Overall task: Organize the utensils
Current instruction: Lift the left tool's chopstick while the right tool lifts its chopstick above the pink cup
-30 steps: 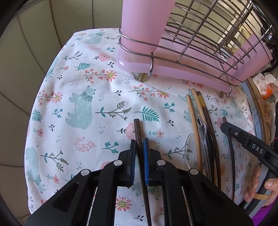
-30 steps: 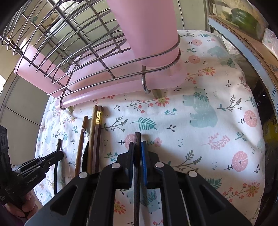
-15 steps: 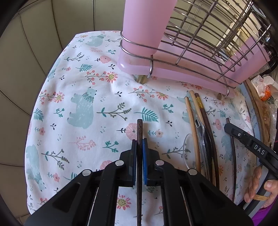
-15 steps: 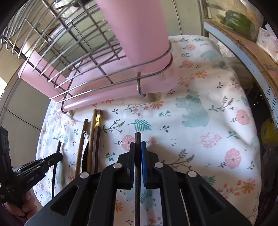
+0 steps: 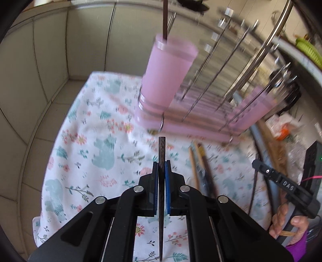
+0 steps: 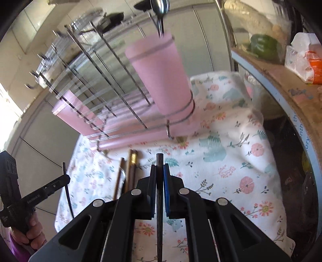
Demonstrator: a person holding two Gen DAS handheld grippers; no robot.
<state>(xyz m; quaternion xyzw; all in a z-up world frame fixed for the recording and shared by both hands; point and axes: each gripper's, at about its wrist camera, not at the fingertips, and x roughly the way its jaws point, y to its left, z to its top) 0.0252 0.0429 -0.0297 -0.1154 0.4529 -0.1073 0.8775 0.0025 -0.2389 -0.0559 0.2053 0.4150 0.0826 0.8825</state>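
Left gripper [image 5: 162, 167] and right gripper [image 6: 160, 171] each clamp a dark chopstick [image 5: 162, 149]. Align tips over the far pink utensil cup [image 5: 169, 76], then lower vertically.

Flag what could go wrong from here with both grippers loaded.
1. The left gripper and right gripper each clamp a thin chopstick; either could twist or slip in transit.
2. The pink cup already holds a spoon and a stick, so an incoming tip may jam or hit the rim.

"DAS" stands on the right tool [image 5: 259, 166]; "GenRobot.AI" on the left tool [image 6: 65, 178].
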